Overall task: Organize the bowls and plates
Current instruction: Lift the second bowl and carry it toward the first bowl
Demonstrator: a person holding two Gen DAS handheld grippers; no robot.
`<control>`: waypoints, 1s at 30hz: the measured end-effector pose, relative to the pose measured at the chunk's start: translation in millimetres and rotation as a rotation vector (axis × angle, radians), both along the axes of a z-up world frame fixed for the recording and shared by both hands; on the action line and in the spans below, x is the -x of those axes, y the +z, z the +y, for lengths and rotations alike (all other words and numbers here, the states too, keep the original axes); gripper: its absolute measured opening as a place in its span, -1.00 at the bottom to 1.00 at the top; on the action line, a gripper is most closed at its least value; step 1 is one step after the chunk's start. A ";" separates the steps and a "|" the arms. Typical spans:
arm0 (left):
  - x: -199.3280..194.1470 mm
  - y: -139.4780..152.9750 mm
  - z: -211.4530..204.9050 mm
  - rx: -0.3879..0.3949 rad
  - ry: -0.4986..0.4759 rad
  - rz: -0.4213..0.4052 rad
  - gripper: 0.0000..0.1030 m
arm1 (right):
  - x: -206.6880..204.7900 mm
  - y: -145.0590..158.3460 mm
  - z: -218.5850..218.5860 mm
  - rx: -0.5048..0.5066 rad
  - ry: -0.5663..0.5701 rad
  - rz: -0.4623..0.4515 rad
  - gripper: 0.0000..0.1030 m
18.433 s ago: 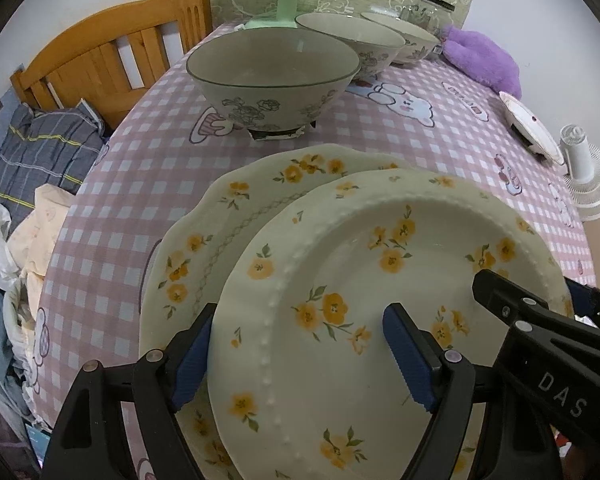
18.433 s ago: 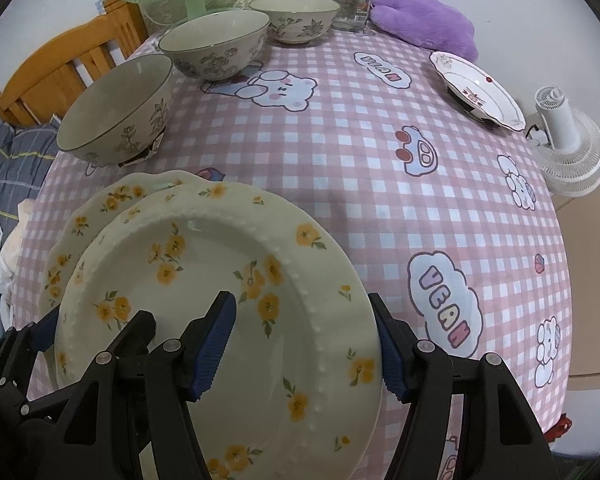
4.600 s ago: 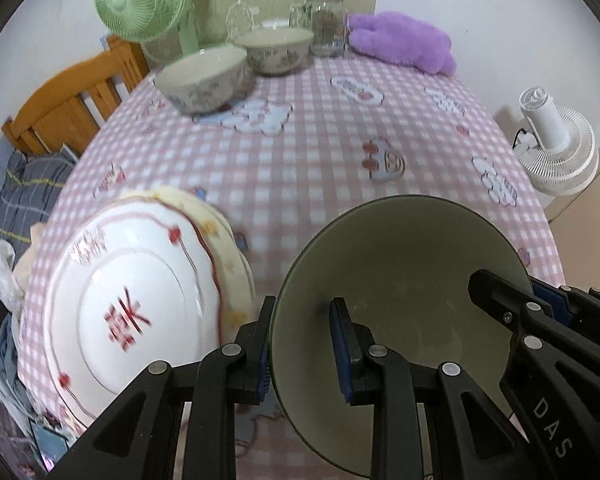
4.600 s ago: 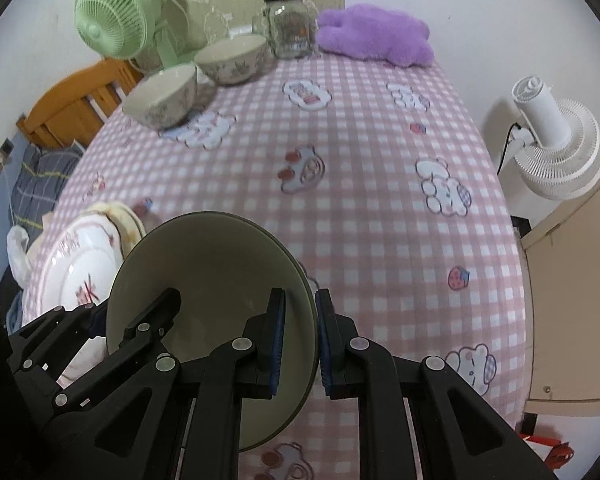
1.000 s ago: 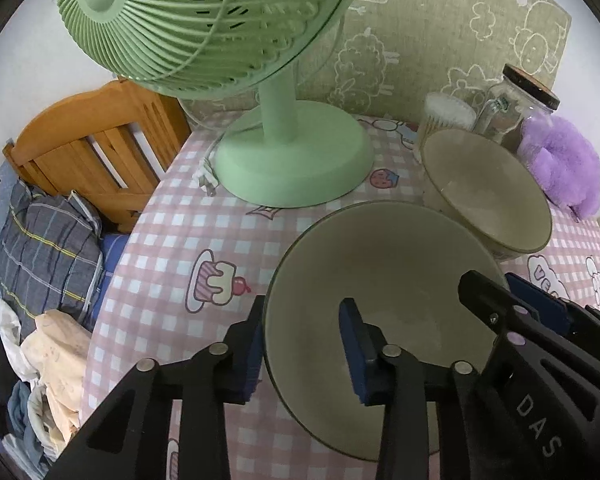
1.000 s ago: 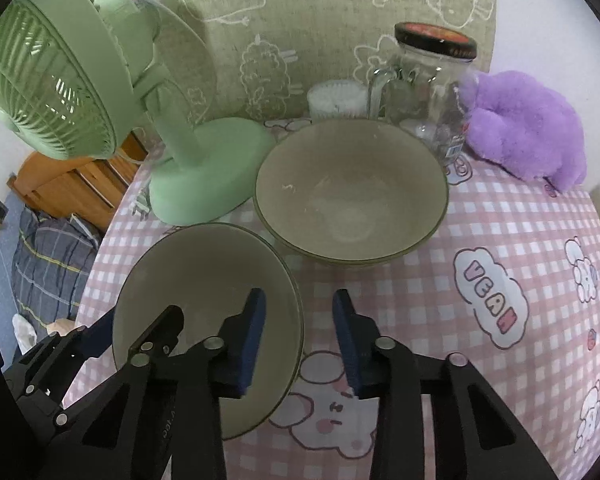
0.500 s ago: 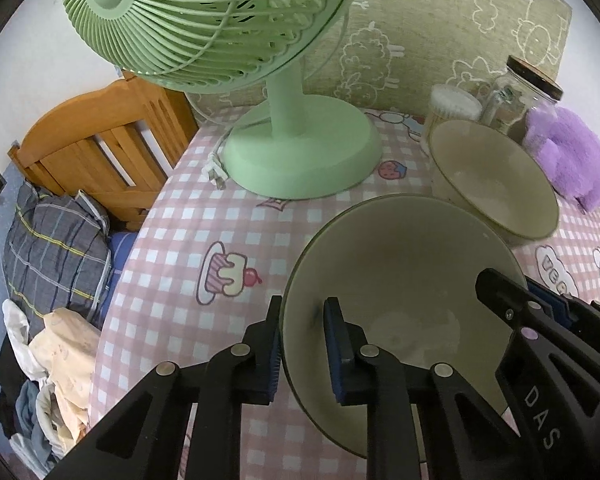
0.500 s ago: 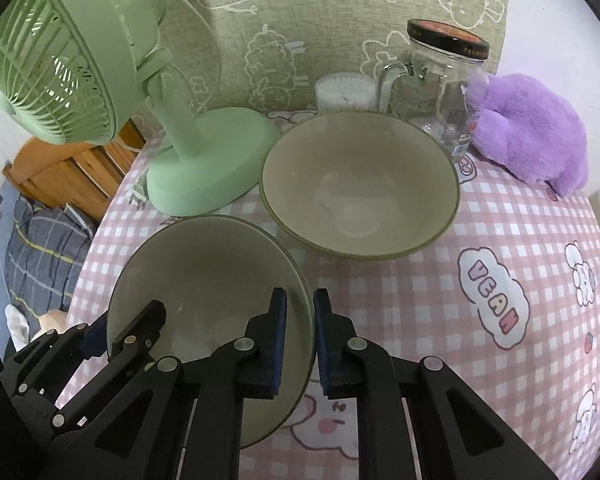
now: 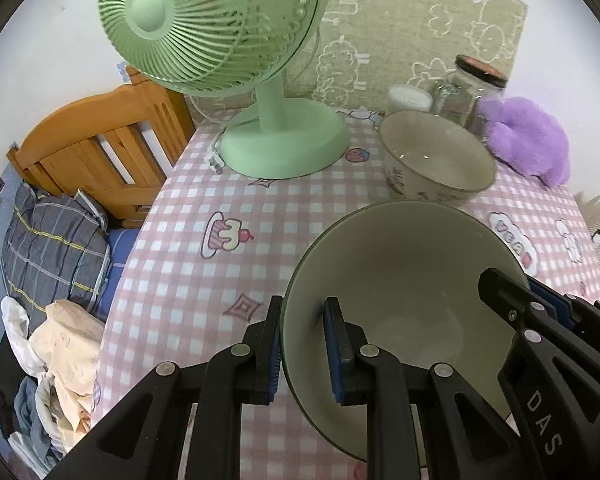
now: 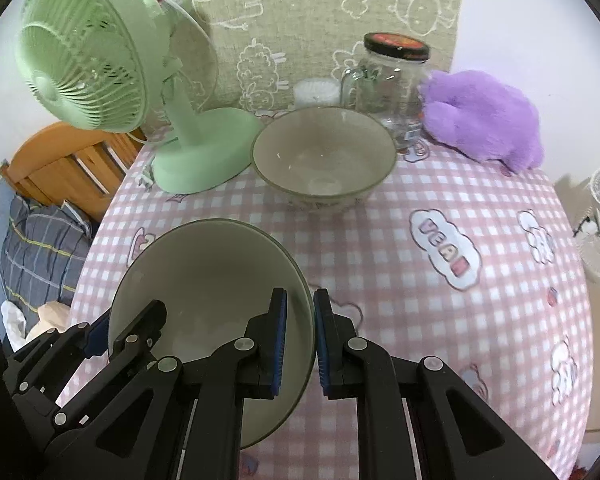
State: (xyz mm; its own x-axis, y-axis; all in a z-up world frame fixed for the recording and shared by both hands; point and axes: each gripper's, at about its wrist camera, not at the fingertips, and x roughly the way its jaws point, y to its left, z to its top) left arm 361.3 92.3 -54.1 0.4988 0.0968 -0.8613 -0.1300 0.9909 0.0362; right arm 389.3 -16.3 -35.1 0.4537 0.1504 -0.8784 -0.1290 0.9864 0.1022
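Bowl rim pinched on opposite sides by left hand-held gripper and right hand-held gripper

Bright, soft even light (fisheye-bent, dark-vignetted edges), slight blur

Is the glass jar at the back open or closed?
Closed. The glass jar stands upright behind the far bowl with its dark lid sitting flat on top.

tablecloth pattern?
Pink-and-white gingham tablecloth with cartoon bunny, cupcake and "YEAH" cloud prints; clearest in the right wrist view.
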 end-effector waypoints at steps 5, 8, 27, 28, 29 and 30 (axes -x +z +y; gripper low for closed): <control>27.2 15.3 -0.1 0.015 -0.015 -0.022 -0.67 | 26.9 18.7 -3.1 0.013 -0.014 -0.025 -0.68; 44.9 24.0 0.2 0.022 -0.026 -0.036 -0.67 | 46.2 30.7 -3.4 0.021 -0.022 -0.040 -0.68; 150.3 61.4 -45.5 0.081 -0.226 -0.090 -0.66 | 178.4 86.0 -44.4 0.084 -0.195 -0.104 -0.68; 154.0 61.8 -48.8 0.079 -0.234 -0.091 -0.66 | 184.5 87.8 -48.2 0.091 -0.203 -0.108 -0.68; 158.3 61.9 -53.9 0.078 -0.244 -0.090 -0.66 | 188.4 88.2 -51.2 0.098 -0.209 -0.110 -0.68; 161.0 62.1 -57.7 0.078 -0.249 -0.089 -0.66 | 192.4 88.6 -54.9 0.104 -0.216 -0.110 -0.68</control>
